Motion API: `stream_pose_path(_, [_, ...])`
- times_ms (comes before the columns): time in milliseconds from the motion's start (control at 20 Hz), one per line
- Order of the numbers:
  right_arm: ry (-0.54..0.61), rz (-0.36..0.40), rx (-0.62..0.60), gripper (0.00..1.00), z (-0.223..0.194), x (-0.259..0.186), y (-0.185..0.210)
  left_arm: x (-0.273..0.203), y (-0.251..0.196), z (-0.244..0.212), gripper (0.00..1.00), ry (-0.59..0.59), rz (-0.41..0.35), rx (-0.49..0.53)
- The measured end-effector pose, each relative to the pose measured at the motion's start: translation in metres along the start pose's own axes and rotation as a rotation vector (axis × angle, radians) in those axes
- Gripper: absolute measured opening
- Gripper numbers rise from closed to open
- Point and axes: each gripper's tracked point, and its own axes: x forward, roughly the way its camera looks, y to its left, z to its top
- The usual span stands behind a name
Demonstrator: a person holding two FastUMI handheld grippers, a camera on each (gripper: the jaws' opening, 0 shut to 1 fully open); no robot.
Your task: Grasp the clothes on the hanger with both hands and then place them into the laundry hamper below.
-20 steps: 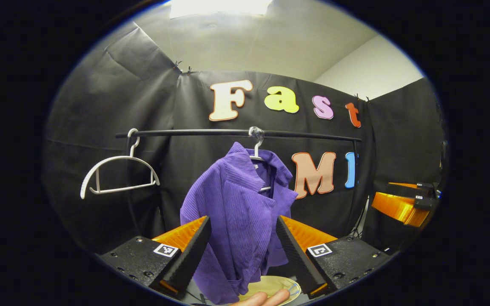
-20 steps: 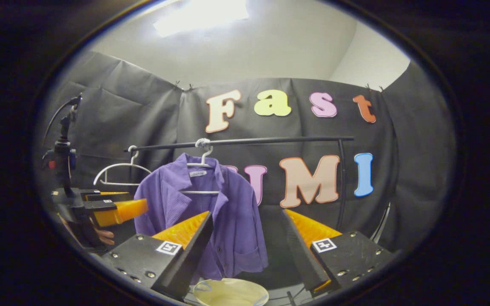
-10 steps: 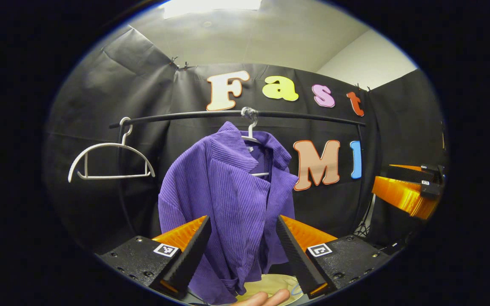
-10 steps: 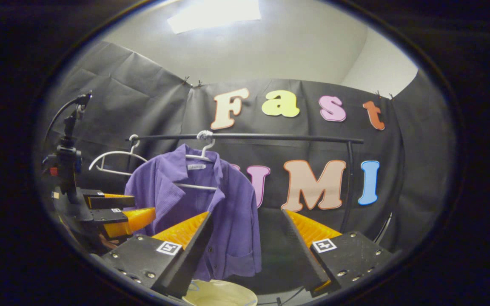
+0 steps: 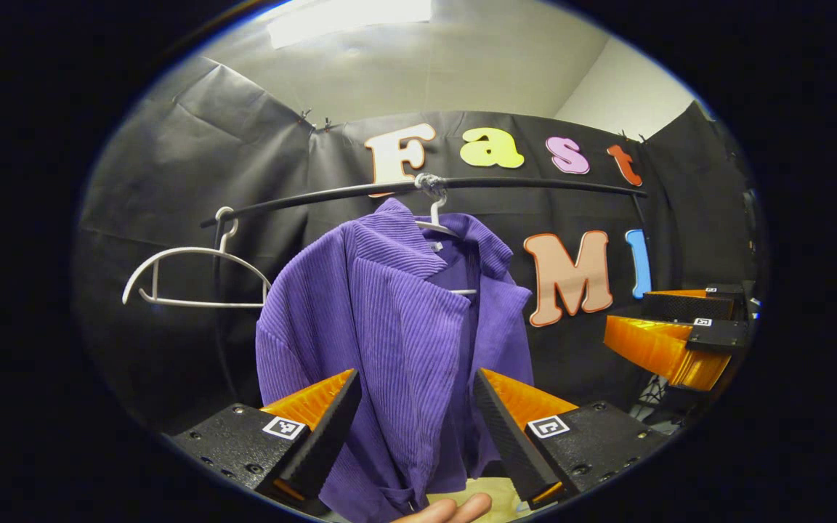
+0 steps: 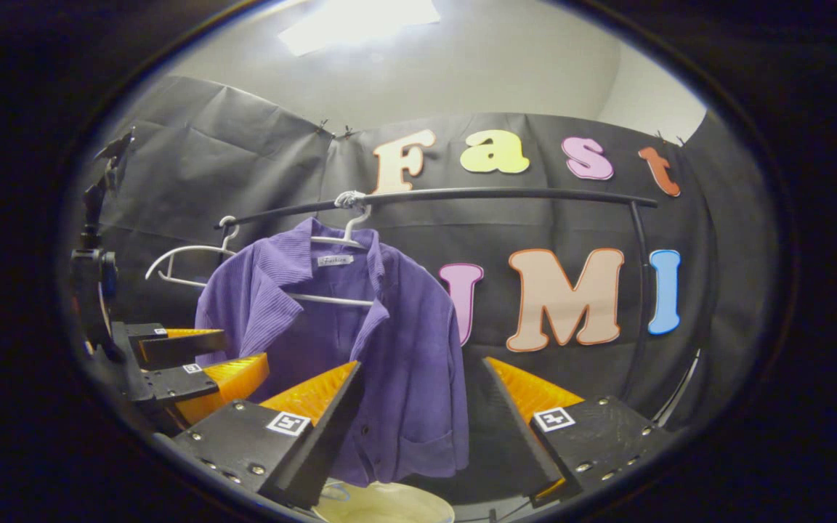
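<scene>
The left gripper (image 5: 413,428) points level at the purple shirt (image 5: 397,341), centre frame, fingers wide apart, gripping nothing. The right gripper (image 6: 418,428) likewise gapes empty before the shirt (image 6: 360,341), left of centre. The hamper (image 6: 382,505) sits at the bottom edge.

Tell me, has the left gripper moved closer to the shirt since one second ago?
Yes. In the left gripper view the shirt and rail look larger, so the left gripper has come closer, jaws open.
</scene>
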Motion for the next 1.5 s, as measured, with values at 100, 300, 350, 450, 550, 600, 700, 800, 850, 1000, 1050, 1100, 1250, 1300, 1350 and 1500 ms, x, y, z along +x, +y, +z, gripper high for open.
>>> stream_pose_path(100, [-0.029, 0.018, -0.019, 0.96, 0.002, 0.018, 0.005, 0.013, 0.004, -0.008, 0.94, 0.012, 0.028, -0.009])
stream_pose_path(300, [-0.019, 0.089, -0.031, 0.96, -0.020, 0.051, 0.028, 0.030, -0.002, -0.007, 0.73, -0.035, -0.018, -0.013])
stream_pose_path(350, [0.014, 0.090, 0.005, 0.96, -0.030, 0.061, 0.029, 0.034, 0.002, -0.013, 0.60, -0.029, -0.030, -0.016])
stream_pose_path(450, [0.072, 0.120, 0.097, 0.96, -0.050, 0.080, 0.038, 0.041, 0.002, -0.020, 0.33, 0.005, -0.065, -0.050])
stream_pose_path(550, [0.085, 0.096, 0.140, 0.96, -0.057, 0.096, 0.042, 0.042, 0.011, -0.024, 0.12, 0.046, -0.079, -0.061])
stream_pose_path(600, [0.088, 0.079, 0.144, 0.96, -0.059, 0.102, 0.041, 0.041, 0.016, -0.020, 0.09, 0.047, -0.092, -0.068])
stream_pose_path(700, [0.066, 0.129, 0.185, 0.94, -0.056, 0.113, 0.061, 0.036, 0.017, -0.012, 0.03, 0.055, -0.140, -0.085])
stream_pose_path(800, [0.038, 0.130, 0.256, 0.94, -0.049, 0.124, 0.068, 0.027, 0.018, -0.007, 0.01, 0.055, -0.177, -0.111])
stream_pose_path(850, [0.047, 0.140, 0.303, 0.94, -0.049, 0.129, 0.074, 0.021, 0.024, -0.004, 0.01, 0.048, -0.179, -0.120])
stream_pose_path(1000, [0.105, 0.014, 0.364, 0.99, -0.065, 0.140, 0.069, 0.010, 0.041, 0.006, 0.01, 0.024, -0.179, -0.130])
stream_pose_path(1050, [0.117, -0.060, 0.351, 0.98, -0.070, 0.148, 0.058, 0.005, 0.040, 0.005, 0.01, 0.034, -0.200, -0.133])
stream_pose_path(1100, [0.134, -0.100, 0.331, 0.98, -0.077, 0.154, 0.050, 0.001, 0.041, 0.008, 0.01, 0.041, -0.214, -0.136])
stream_pose_path(1250, [0.154, 0.016, 0.313, 0.93, -0.081, 0.177, 0.069, -0.012, 0.051, 0.017, 0.01, 0.047, -0.256, -0.143])
stream_pose_path(1300, [0.130, 0.050, 0.311, 0.64, -0.076, 0.172, 0.077, -0.015, 0.054, 0.022, 0.01, 0.045, -0.268, -0.143])
stream_pose_path(1350, [0.117, 0.050, 0.310, 0.35, -0.072, 0.169, 0.075, -0.018, 0.058, 0.026, 0.01, 0.039, -0.274, -0.137])
stream_pose_path(1500, [0.077, 0.117, 0.308, 0.06, -0.061, 0.162, 0.084, -0.024, 0.072, 0.036, 0.01, 0.030, -0.288, -0.112])
